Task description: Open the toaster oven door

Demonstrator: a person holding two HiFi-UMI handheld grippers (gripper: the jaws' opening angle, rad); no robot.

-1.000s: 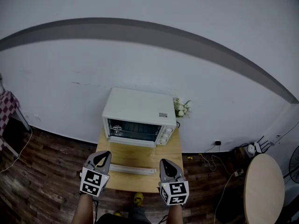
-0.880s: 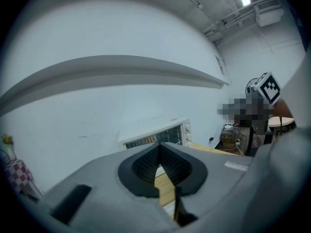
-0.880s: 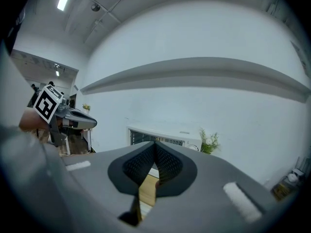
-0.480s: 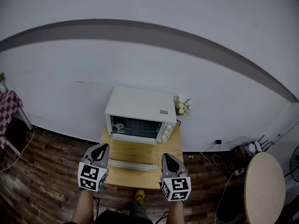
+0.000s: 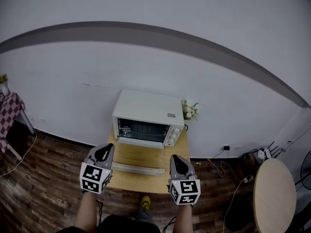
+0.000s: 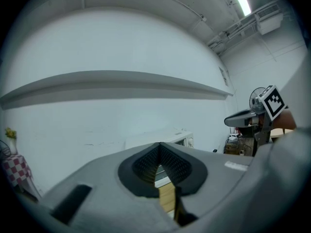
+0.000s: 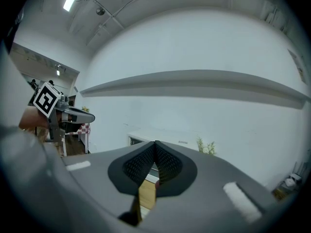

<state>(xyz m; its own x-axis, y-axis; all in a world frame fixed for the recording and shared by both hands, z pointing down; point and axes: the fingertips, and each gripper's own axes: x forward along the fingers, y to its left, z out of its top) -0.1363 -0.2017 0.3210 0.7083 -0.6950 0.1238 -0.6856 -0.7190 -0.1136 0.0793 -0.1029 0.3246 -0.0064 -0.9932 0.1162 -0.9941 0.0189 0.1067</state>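
Note:
A white toaster oven (image 5: pixel 146 108) stands on a small wooden table (image 5: pixel 143 180) against the wall. Its dark inside and wire rack (image 5: pixel 143 130) show, and its door looks folded down flat, with the white handle bar (image 5: pixel 136 169) lying towards the table's front. My left gripper (image 5: pixel 102 152) hovers at the table's near left corner, shut and empty. My right gripper (image 5: pixel 176 160) is at the near right corner, also shut and empty. In the left gripper view the gripper (image 6: pixel 159 147) points at the oven (image 6: pixel 160 136). In the right gripper view the gripper (image 7: pixel 155 144) does likewise.
A small bunch of white flowers (image 5: pixel 189 111) stands right of the oven. A round pale table (image 5: pixel 274 195) and a fan (image 5: pixel 306 169) are at the far right, with cables and plugs (image 5: pixel 228 165) on the wooden floor. A checkered cloth (image 5: pixel 8 113) hangs at the left edge.
The head view has drifted slightly, so the oven sits a little further right. Both grippers stand a bit higher in the picture, still shut by the table's near edge.

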